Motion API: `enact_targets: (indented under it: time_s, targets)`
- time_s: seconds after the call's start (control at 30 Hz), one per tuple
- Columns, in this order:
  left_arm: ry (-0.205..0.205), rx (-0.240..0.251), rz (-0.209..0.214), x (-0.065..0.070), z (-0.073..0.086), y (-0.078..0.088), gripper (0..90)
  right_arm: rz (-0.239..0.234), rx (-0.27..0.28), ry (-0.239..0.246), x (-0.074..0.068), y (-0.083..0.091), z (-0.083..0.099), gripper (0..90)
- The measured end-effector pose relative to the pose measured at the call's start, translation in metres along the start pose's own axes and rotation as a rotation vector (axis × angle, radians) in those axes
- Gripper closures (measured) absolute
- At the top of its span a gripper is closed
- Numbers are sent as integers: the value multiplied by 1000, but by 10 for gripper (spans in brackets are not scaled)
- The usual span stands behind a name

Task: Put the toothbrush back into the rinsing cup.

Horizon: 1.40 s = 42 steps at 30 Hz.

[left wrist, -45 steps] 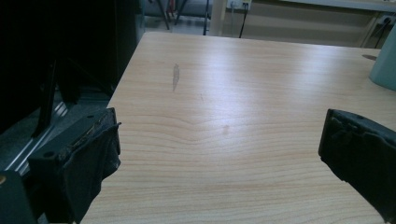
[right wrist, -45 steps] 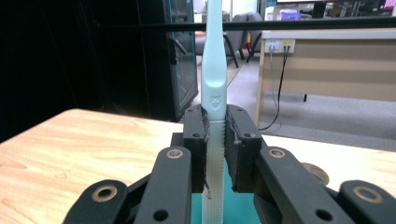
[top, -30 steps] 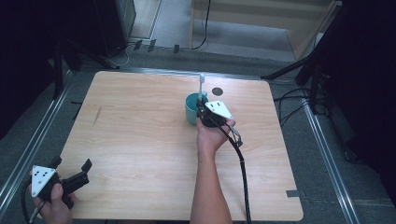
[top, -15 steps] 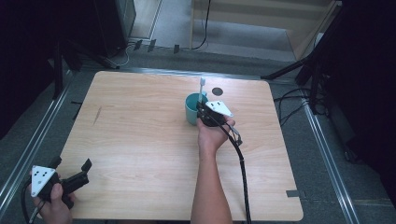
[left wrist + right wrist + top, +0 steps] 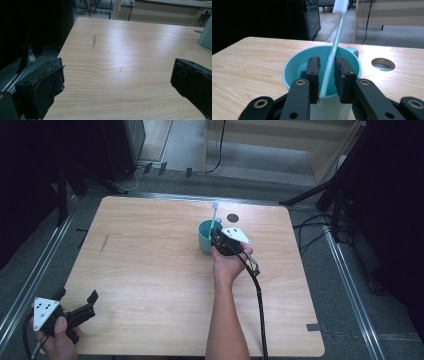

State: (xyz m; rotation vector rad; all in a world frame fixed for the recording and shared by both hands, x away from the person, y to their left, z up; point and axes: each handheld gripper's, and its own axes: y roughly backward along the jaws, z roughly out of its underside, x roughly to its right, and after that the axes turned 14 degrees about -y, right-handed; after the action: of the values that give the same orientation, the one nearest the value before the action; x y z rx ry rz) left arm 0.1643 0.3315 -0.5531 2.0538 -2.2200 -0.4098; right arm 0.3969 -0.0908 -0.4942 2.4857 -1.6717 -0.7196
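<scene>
A teal mug (image 5: 204,237) (image 5: 294,65) stands on the wooden table (image 5: 150,270), right of its middle. A white toothbrush (image 5: 215,212) (image 5: 334,47) leans in it, head up. My right gripper (image 5: 216,239) (image 5: 327,77) hangs over the mug's near rim, and its jaws have just been opening. The toothbrush handle runs between the pads with a small gap on the left side, so the pads no longer pinch it. At the table's front left corner my left gripper (image 5: 77,300) (image 5: 117,82) is held wide open over bare wood, with the mug (image 5: 206,37) far off at the right edge of the left gripper view.
A round cable hole (image 5: 232,217) (image 5: 383,64) lies in the tabletop just behind and right of the mug. Metal rails (image 5: 345,270) run along both sides of the table. Dark stands and cables sit on the floor beyond it.
</scene>
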Motion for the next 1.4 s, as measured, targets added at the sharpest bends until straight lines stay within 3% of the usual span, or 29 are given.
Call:
enact_targets:
  time_s: [0.2,0.33,0.53,0.63,0.77,1.03,1.13,1.27,1.4]
  targets:
    - [0,0,0,0,0,0,0,-12,17,-21,4,4,-7,701]
    - [0,-1,-1,0,0,0,0,-9,16,-4,11,9,-12,670]
    - [-2,-2,-3,1,0,0,0,9,11,-8,21,19,-21,683]
    - [-6,-4,-1,1,0,0,0,4,-6,-70,25,25,-25,682]
    - [-9,-4,-2,1,0,0,0,3,-5,-39,32,33,-29,617]
    - [-4,-2,-3,1,0,0,0,3,-29,17,49,48,-33,597]
    - [-9,-3,-4,1,0,0,0,1,-38,21,52,52,-33,541]
    - [-12,-5,-6,1,0,0,0,3,-57,76,51,58,-29,516]
    - [-13,-4,-4,1,0,0,0,18,-55,71,52,64,-27,455]
